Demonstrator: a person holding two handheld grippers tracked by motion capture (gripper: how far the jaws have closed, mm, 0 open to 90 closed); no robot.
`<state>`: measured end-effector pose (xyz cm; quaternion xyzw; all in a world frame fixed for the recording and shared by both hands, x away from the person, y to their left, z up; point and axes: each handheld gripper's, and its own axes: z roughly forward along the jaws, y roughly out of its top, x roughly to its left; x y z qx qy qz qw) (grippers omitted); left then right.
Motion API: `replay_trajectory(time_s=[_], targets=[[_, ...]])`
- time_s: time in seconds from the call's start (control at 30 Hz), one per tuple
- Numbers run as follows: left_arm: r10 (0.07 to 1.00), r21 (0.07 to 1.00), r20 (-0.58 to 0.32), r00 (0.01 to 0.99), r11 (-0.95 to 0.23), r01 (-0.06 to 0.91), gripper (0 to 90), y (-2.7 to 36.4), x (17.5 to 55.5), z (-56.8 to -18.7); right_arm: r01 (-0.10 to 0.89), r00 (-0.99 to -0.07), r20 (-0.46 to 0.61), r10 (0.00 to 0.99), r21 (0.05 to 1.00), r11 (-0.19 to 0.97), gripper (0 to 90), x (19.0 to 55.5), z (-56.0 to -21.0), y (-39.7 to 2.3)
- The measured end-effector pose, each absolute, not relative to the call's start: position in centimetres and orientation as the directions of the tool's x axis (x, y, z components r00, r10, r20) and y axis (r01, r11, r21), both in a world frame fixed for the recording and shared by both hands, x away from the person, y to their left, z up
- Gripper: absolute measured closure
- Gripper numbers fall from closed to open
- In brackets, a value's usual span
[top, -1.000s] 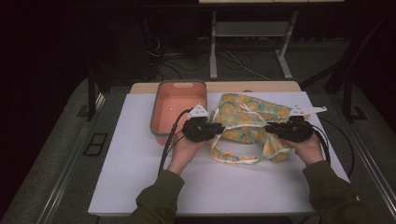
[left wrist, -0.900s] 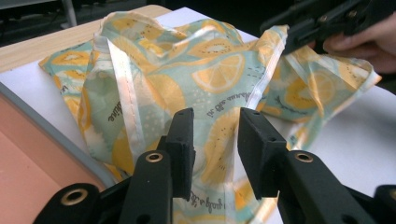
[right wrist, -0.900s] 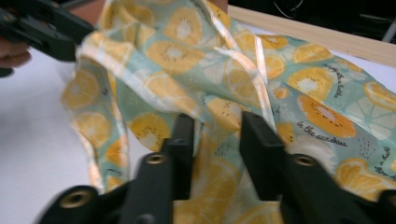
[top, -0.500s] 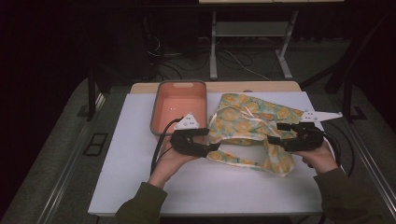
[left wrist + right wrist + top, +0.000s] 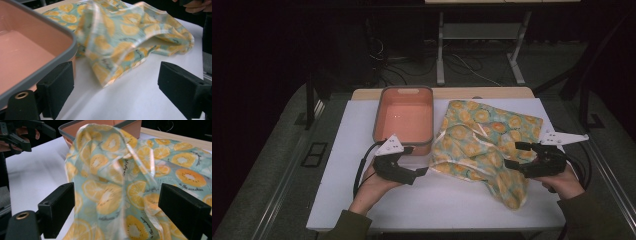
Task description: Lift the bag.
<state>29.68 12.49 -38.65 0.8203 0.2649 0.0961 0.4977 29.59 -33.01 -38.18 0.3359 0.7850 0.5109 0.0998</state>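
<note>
The orange-print cloth (image 5: pixel 484 145) lies crumpled on the white tabletop (image 5: pixel 447 200), just beside the right wall of the salmon bin (image 5: pixel 404 117). The left gripper (image 5: pixel 404 162) sits at the bin's near corner, its 2 fingers (image 5: pixel 57 87) apart after just opening, with bare tabletop between them. The right gripper (image 5: pixel 519 156) sits at the cloth's right edge; its fingers (image 5: pixel 58 206) have also just opened, and a raised fold stands between them unpressed.

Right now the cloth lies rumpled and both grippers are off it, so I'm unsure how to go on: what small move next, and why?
Probably bring the right gripper forward onto the raised fold of the cloth and close. Both grippers' jaws have just been opening; the left gripper holds nothing beside the tray.
</note>
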Motion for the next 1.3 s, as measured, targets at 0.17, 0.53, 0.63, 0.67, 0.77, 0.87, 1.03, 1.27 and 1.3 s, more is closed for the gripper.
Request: replay_trajectory(time_s=[0.17, 0.53, 0.63, 0.67, 0.77, 0.87, 1.03, 1.27, 1.3], targets=[[0.551, 0.866, -0.121, 0.826, -0.348, 0.359, 6.5, 14.8, 29.0, -39.6, 0.419, -0.752, 0.168, 0.638, 0.868, 0.265, 11.9, 28.4, -39.6, -33.9], [0.591, 0.851, -0.121, 0.798, -0.352, 0.39, 0.0, 17.8, 27.9, -42.1, 0.416, -0.74, 0.17, 0.651, 0.876, 0.243, 11.9, 26.7, -42.3, -34.9], [0.594, 0.851, -0.12, 0.795, -0.35, 0.391, 0.0, 17.9, 27.7, -42.5, 0.427, -0.741, 0.177, 0.648, 0.868, 0.251, 11.6, 26.7, -42.7, -34.9], [0.597, 0.854, -0.117, 0.794, -0.347, 0.387, 0.0, 17.9, 27.6, -42.6, 0.427, -0.743, 0.176, 0.646, 0.867, 0.255, 11.1, 26.7, -42.8, -34.8], [0.598, 0.848, -0.108, 0.794, -0.362, 0.387, 0.0, 17.7, 27.4, -42.8, 0.43, -0.747, 0.168, 0.643, 0.86, 0.275, 11.1, 26.7, -43.0, -34.7], [0.592, 0.836, -0.096, 0.8, -0.388, 0.387, 0.0, 17.4, 27.3, -43.1, 0.43, -0.752, 0.167, 0.638, 0.857, 0.283, 11.0, 26.6, -43.1, -34.6], [0.59, 0.832, -0.107, 0.8, -0.388, 0.397, 0.0, 17.2, 27.4, -43.3, 0.431, -0.752, 0.17, 0.637, 0.858, 0.28, 11.1, 26.7, -43.1, -34.6], [0.59, 0.835, -0.12, 0.798, -0.375, 0.403, 0.0, 17.4, 27.4, -43.2, 0.432, -0.751, 0.173, 0.637, 0.858, 0.276, 11.1, 26.7, -43.1, -34.6], [0.59, 0.836, -0.119, 0.798, -0.374, 0.401, 0.0, 17.4, 27.4, -43.2, 0.432, -0.751, 0.174, 0.637, 0.858, 0.276, 11.1, 26.7, -43.1, -34.6]])
